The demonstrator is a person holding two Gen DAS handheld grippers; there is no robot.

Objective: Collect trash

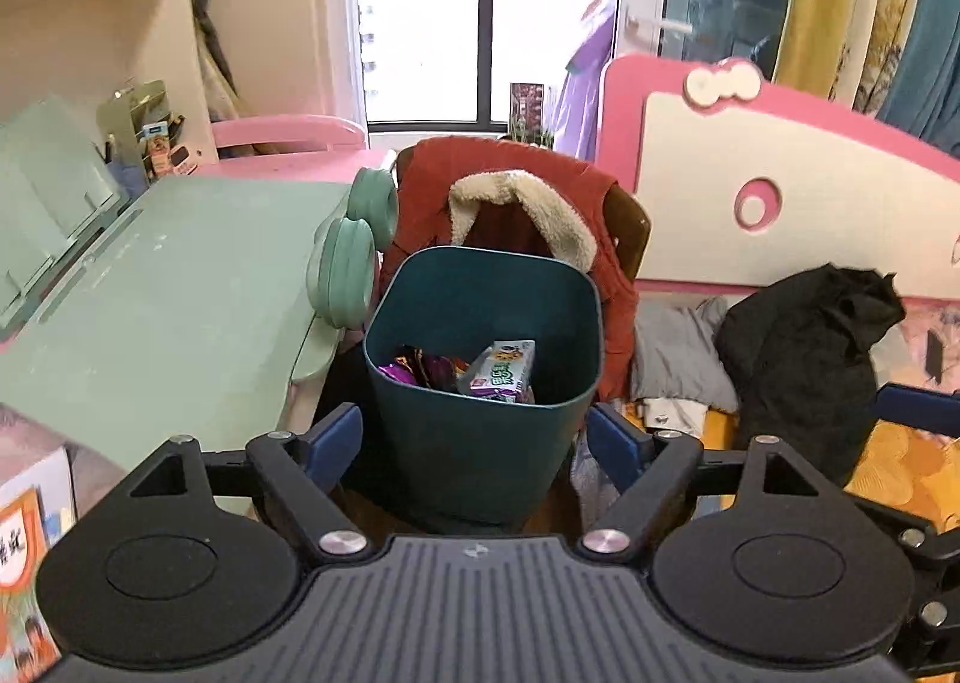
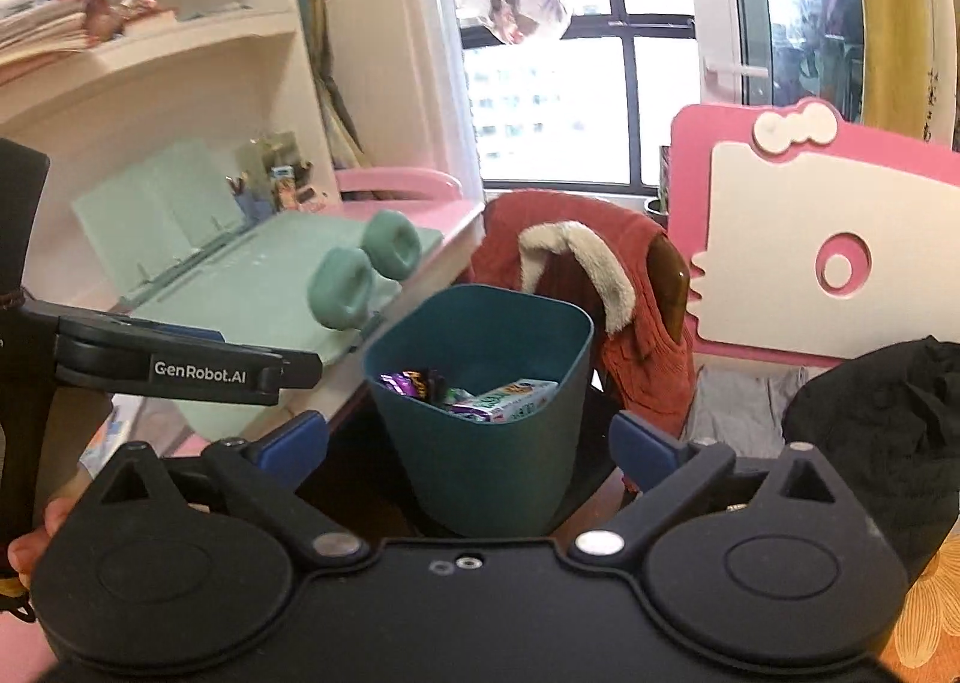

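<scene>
A: Where does the dark teal plastic waste bin (image 1: 480, 383) sit?

B: Dead centre in both wrist views, just beyond the fingertips, standing upright beside the pale green desk (image 1: 180, 293) at the left of the frame. Inside it lie a white-and-green drink carton (image 1: 498, 371) and some purple crinkled snack wrappers (image 1: 420, 371), low against the near wall.

A: And the jaws?

B: The left gripper (image 1: 474, 443) stands wide, blue pads either side of the bin's body in the picture, gripping nothing. The right gripper (image 2: 468, 443) is equally wide and empty. In the right wrist view the left tool's black arm crosses at middle left.

A: Which is nearer the bin?

B: I judge them about equal; the bin looms a little larger for the left one. It lies straight ahead of both, mouth upward, its long axis vertical.

A: So what does the next move turn on?

B: No loose rubbish shows outside the bin. If the bin itself is to be carried, I'd say the jaws must close on its rim, since the body looks too broad for them.
</scene>
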